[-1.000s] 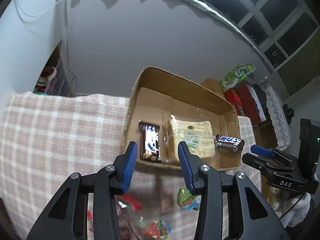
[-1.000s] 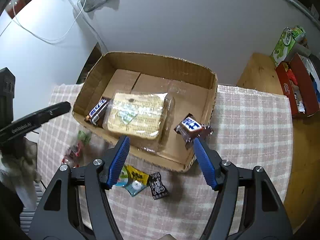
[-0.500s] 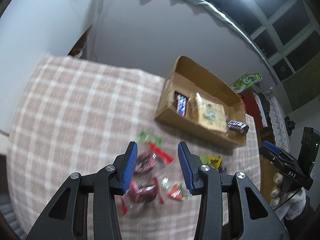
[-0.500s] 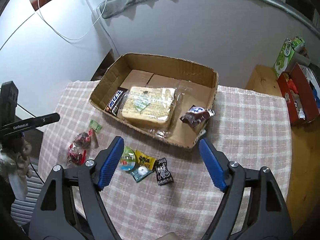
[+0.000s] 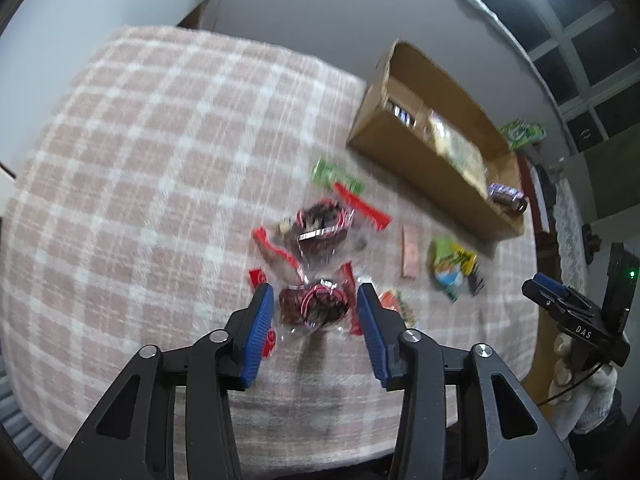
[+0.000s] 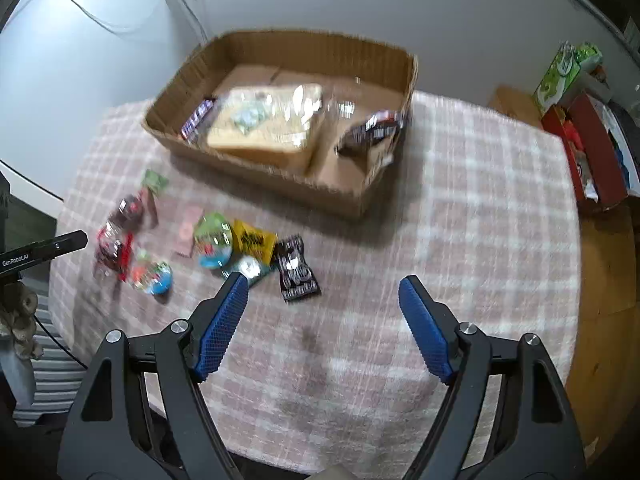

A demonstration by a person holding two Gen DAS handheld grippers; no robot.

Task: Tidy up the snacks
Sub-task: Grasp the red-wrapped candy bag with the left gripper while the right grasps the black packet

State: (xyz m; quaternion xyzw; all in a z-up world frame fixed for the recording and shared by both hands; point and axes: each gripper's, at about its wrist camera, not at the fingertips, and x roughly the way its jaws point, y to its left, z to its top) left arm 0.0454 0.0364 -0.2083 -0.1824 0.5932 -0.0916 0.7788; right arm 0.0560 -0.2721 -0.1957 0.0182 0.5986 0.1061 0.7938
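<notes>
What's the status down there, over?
Left claw opening over a red-wrapped snack, not gripping. Right claw open, empty. Cardboard box partly filled. Nothing blocking.

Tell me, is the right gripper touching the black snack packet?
Apart. The right wrist view shows the right gripper open over bare cloth, the black packet beyond its pads.

A cardboard box (image 6: pixel 288 184) lies beyond the right hand-held gripper (image 6: pixel 322 304), holding a wrapped bread pack (image 6: pixel 268 120) and two chocolate bars. Loose candy packets (image 6: pixel 296 268) lie scattered just ahead, toward its left.
</notes>
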